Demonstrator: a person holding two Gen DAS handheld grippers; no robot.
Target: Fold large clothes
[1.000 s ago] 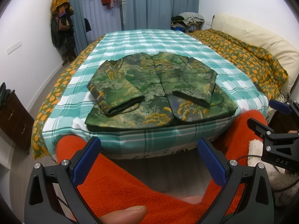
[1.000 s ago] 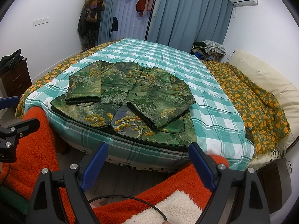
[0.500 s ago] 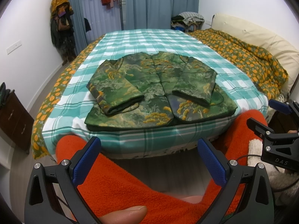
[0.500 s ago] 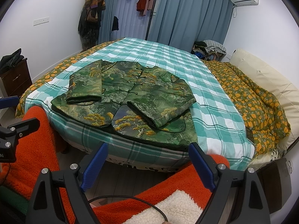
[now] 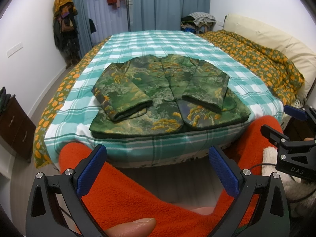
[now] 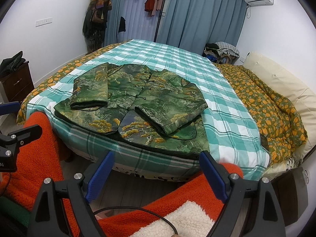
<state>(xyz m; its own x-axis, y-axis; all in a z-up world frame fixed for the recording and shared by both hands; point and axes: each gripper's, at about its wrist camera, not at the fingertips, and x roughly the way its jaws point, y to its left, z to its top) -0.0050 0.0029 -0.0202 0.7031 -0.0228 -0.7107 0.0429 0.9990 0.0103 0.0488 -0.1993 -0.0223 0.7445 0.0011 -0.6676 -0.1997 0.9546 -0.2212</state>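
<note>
Green brocade with gold and ochre landscape patterning makes up the jacket (image 5: 167, 96), a padded garment lying flat and face-up at the near end of the bed (image 5: 158, 39), its front closed with small knotted fastenings down the middle. Both sleeves are folded inward over the chest, cuffs pointing toward the near edge, and the rounded hem sits almost at the mattress edge. Under it lies a teal-and-white checked sheet (image 6: 227, 102), smooth and thin, over an orange-flowered quilt (image 6: 276, 114) bunched thickly along the right side against a cream padded headboard (image 5: 276, 39). The left hand-held gripper (image 5: 158, 169) hovers low before the bed with its blue textured pads spread wide, grasping nothing; the right hand-held gripper (image 6: 156, 175) is likewise released and empty, well short of the jacket. Orange fleece trousers (image 5: 126, 195) fill the foreground, and a thumb tip (image 5: 134, 225) is cut off at the bottom edge of the left view. A dark wooden nightstand (image 6: 17, 83) stands at the far left, partly cropped. Clothes hanging behind the blue curtains (image 6: 197, 19) are too small to make out.
</note>
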